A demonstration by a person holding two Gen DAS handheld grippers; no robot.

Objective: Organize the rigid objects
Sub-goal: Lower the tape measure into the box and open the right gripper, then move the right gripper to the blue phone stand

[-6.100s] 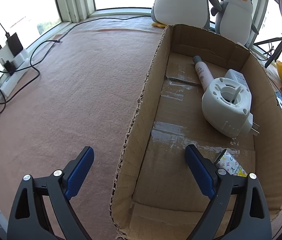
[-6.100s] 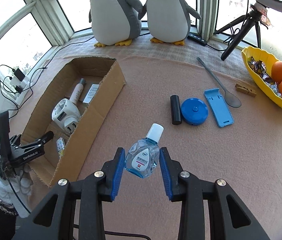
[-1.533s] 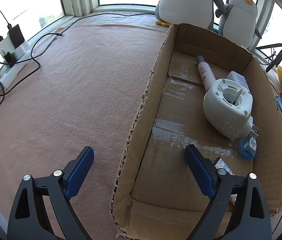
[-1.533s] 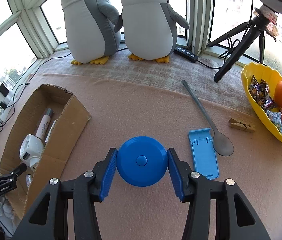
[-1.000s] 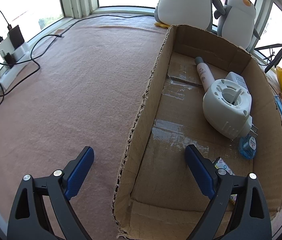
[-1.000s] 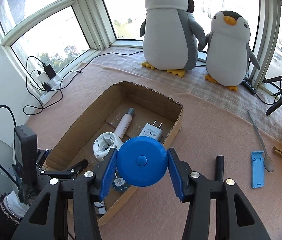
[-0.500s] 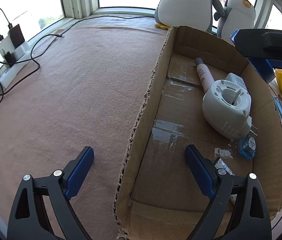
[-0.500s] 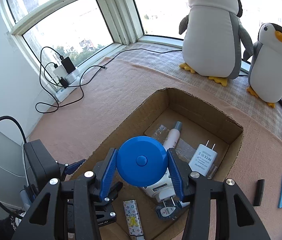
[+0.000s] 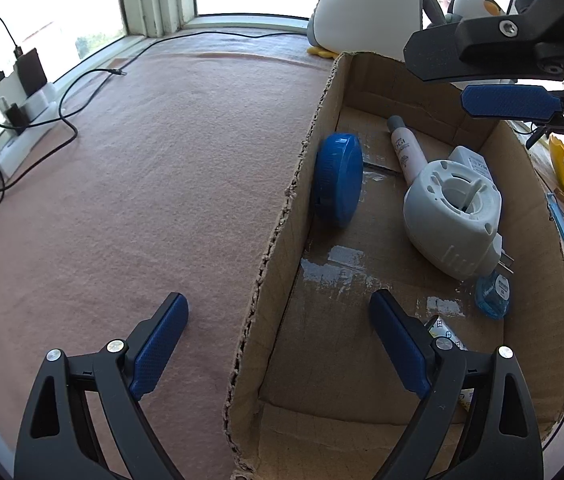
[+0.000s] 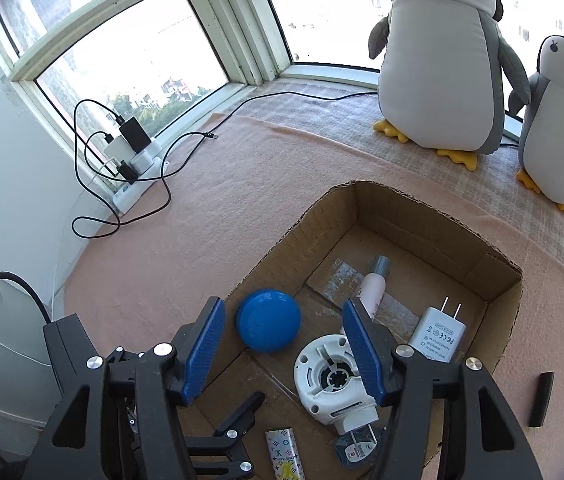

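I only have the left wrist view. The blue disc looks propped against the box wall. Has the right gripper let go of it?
Observer: Yes. The right gripper is opening, its pads touch nothing, and the blue disc sits free.
Operator: Anything still outside the box?
Observer: A black tube lies outside it, on the right of the right wrist view.
Operator: What is behind the white round device?
Observer: A white charger, prongs toward the far wall.

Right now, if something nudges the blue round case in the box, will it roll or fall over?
The blue round case stands on its edge and leans on the cardboard box wall, so it would probably roll along the wall or tip flat. It looks like smooth, hard plastic: likely stiff and somewhat slippery.
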